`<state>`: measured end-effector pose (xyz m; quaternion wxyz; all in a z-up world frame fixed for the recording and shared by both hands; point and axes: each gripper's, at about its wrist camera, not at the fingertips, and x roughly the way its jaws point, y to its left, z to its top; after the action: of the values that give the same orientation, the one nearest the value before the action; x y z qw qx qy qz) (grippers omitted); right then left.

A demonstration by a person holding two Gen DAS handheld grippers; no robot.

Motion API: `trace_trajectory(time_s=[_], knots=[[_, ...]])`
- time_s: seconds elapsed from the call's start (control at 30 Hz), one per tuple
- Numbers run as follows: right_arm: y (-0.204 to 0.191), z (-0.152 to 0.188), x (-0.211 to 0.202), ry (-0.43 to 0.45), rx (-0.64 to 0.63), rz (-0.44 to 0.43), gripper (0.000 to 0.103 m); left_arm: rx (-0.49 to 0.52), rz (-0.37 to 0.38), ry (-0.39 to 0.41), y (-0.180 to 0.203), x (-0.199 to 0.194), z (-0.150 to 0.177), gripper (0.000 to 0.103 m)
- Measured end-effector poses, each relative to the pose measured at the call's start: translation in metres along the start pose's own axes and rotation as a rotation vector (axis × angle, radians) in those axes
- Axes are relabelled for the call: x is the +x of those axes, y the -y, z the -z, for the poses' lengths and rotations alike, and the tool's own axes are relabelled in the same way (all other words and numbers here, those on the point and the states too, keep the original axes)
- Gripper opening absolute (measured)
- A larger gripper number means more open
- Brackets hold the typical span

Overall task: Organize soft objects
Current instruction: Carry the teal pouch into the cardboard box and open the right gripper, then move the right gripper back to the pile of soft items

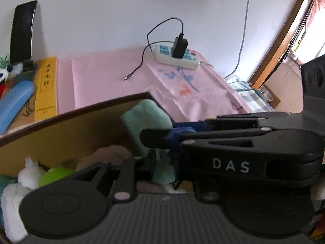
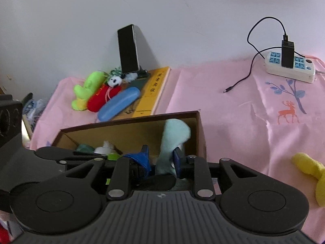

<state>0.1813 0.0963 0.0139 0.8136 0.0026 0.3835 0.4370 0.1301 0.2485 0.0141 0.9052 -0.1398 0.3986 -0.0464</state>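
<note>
A mint-green soft cloth (image 2: 174,134) stands upright at the right end of the open brown cardboard box (image 2: 130,120). Its lower part hangs between the blue-taped fingers of my right gripper (image 2: 161,160). The cloth lies against the right finger, with a dark gap at the left one. In the left wrist view the same cloth (image 1: 146,118) rises over the box wall (image 1: 71,111). My left gripper (image 1: 164,168) also reaches to the cloth's lower end. The right gripper's black linkage (image 1: 233,144) crosses in front and hides its fingertips.
White, green and teal soft things (image 2: 104,148) lie in the box. On the pink tablecloth (image 2: 223,122) are a lime plush (image 2: 87,89), a red plush (image 2: 105,97), a blue case (image 2: 119,103), a yellow book (image 2: 154,93), a standing phone (image 2: 129,48), a power strip (image 2: 290,67) and a yellow plush (image 2: 310,168).
</note>
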Motion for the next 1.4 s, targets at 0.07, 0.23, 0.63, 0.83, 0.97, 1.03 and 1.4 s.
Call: trace_trajectory(time_s=[0.07,0.23,0.63,0.83,0.97,1.03,1.4], knots=[[0.000,0.000,0.002,-0.004,-0.004,0.016,0.011,-0.010,0.003,-0.004,-0.002,0.000,0.001,0.024],[0.004,-0.002,0.005,-0.003,0.017,0.057,0.010,-0.035,-0.003,-0.024,-0.006,0.011,0.000,0.037],[-0.003,0.000,-0.011,0.057,0.005,0.067,0.011,-0.078,-0.077,-0.061,0.001,0.001,0.003,0.046],[-0.005,0.010,-0.025,0.073,0.029,0.065,0.011,-0.065,-0.137,-0.037,0.012,-0.019,0.008,0.047],[-0.009,0.019,-0.038,0.091,0.042,0.060,0.011,-0.065,-0.160,-0.018,0.020,-0.033,0.013,0.048],[-0.012,0.023,-0.045,0.101,0.044,0.070,0.011,-0.053,-0.189,-0.004,0.026,-0.041,0.016,0.048],[-0.009,0.048,-0.081,0.116,0.098,0.090,0.011,-0.026,-0.331,0.036,0.066,-0.070,0.040,0.052]])
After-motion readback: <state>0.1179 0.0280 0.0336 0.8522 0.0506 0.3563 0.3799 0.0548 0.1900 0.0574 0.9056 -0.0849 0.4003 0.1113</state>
